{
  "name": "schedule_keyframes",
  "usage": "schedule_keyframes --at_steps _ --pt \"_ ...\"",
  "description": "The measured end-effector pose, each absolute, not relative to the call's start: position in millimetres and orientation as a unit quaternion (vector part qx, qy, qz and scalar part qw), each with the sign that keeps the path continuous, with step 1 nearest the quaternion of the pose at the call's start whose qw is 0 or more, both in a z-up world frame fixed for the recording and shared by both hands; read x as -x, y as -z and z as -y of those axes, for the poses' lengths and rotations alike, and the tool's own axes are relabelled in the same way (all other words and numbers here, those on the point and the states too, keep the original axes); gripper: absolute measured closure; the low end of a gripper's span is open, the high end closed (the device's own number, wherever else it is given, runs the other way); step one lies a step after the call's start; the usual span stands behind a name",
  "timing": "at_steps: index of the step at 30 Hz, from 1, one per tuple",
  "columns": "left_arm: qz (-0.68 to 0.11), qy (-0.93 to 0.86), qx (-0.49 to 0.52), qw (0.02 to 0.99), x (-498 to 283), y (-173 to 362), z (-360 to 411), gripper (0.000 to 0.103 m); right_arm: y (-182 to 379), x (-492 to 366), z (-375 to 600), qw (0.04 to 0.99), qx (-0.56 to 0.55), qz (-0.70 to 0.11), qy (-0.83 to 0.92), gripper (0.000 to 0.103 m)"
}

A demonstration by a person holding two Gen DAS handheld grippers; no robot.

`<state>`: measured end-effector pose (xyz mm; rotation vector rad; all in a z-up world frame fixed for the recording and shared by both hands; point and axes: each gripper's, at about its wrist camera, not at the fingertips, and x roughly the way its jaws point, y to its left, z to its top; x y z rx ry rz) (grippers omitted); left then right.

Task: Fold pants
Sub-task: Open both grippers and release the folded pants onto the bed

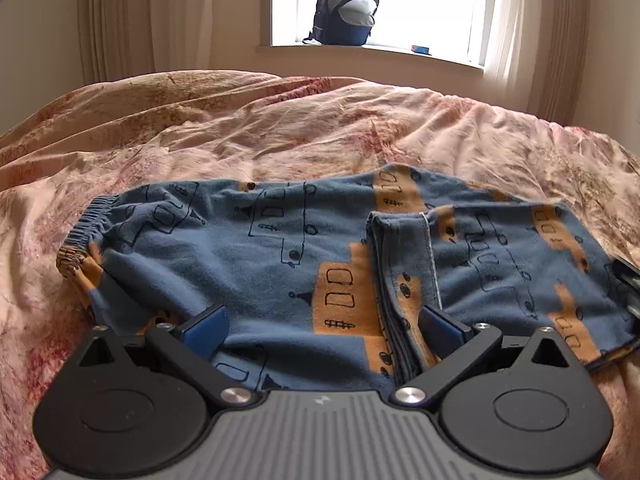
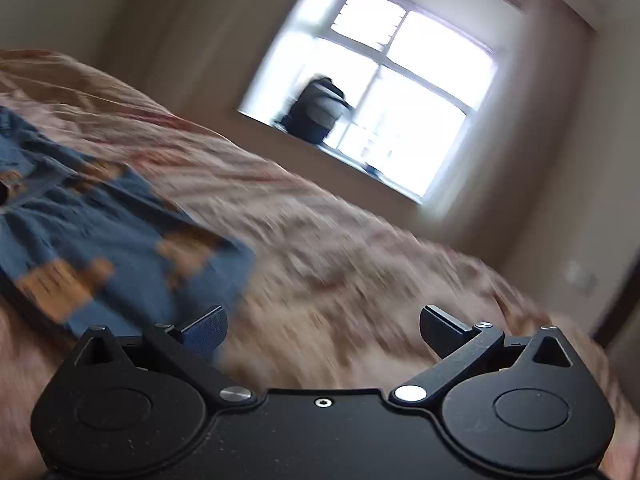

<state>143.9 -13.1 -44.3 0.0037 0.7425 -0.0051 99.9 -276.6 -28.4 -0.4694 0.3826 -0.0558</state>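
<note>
The folded blue pants (image 1: 304,264) are lying across the middle of the frame on the pink bedspread (image 1: 280,128), while the left gripper (image 1: 322,326) is standing wide open and empty over their near edge, and the right gripper (image 2: 323,330) is also gaping empty above bare bedspread at lower centre.

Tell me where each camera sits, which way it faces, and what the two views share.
Left wrist: low over the pants, facing the window; open left gripper shows, with the right gripper at the edge.
Right wrist: tilted and blurred, right of the pants, facing the window; open right gripper shows.
Shared: pants, bedspread, backpack, window.
</note>
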Motion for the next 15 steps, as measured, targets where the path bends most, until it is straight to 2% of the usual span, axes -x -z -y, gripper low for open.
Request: schedule_keyframes --at_steps 4,7,11,15 --pt "-0.371 0.007 0.009 0.929 -139 40 5 0.000 48 -150 270 0.938 0.253 -0.234 -0.026 0.001" --pt "-0.390 0.025 0.053 0.919 -134 30 -14 0.000 44 -159 297 0.951 0.179 -0.252 -0.021 0.001" --pt "-0.391 0.026 0.041 0.919 -128 10 -48 0.000 21 -145 298 0.958 0.189 -0.218 0.002 0.001" --pt "-0.360 -0.058 0.082 0.928 -117 -2 -90 0.000 4 -147 268 0.946 0.225 -0.214 -0.093 0.001"
